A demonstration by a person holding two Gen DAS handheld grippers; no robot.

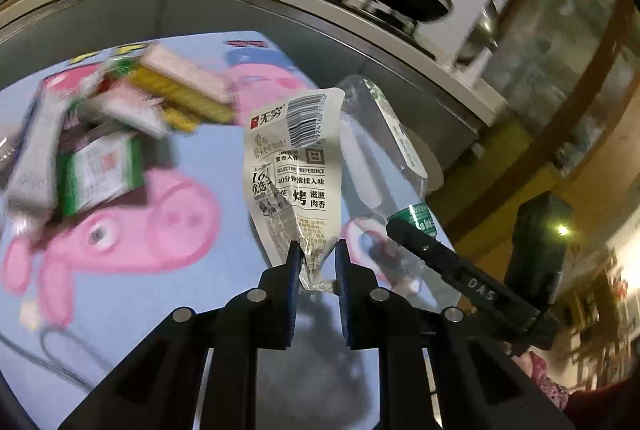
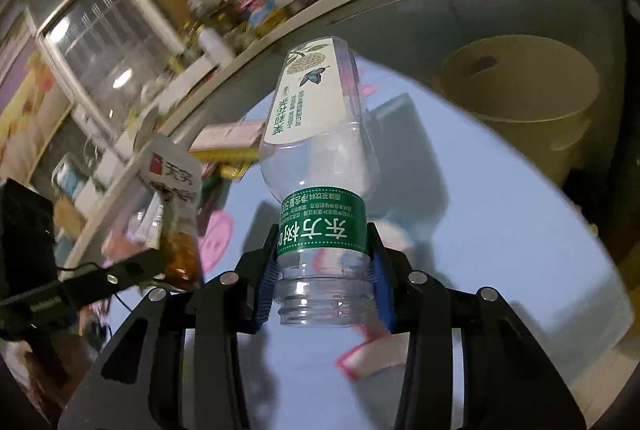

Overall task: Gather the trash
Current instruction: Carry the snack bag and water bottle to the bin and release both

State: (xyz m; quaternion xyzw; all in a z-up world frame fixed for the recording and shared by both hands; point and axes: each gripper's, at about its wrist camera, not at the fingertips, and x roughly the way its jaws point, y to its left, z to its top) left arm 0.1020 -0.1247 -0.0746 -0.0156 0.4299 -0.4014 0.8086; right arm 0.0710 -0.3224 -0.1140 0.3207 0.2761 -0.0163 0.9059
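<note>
Left tool: jaws drawn together on the crumpled lower end of a clear-and-white plastic snack wrapper with black print and a barcode; the wrapper stands up and forward of the tips, off the surface.

Right tool: clamped on the neck of an empty clear plastic bottle with a green neck band and a pale label, cap off, mouth toward you, body tilted up and away.

Step in hand, as I read it: both pieces are picked and carried; you are in transit to a bin. A pale yellow round plastic tub stands ahead and to the right of the right tool, past the edge of the light blue cartoon-pig cloth on the surface. It is the likely drop point.

Next move calls for bringing each tool over the tub's mouth before you part the jaws.

Around: a blurred heap of green, yellow and pink cartons and packets lies left and ahead of the left tool, not yet collected. The two tools ride close; mind the bottle body brushing the wrapper.
</note>
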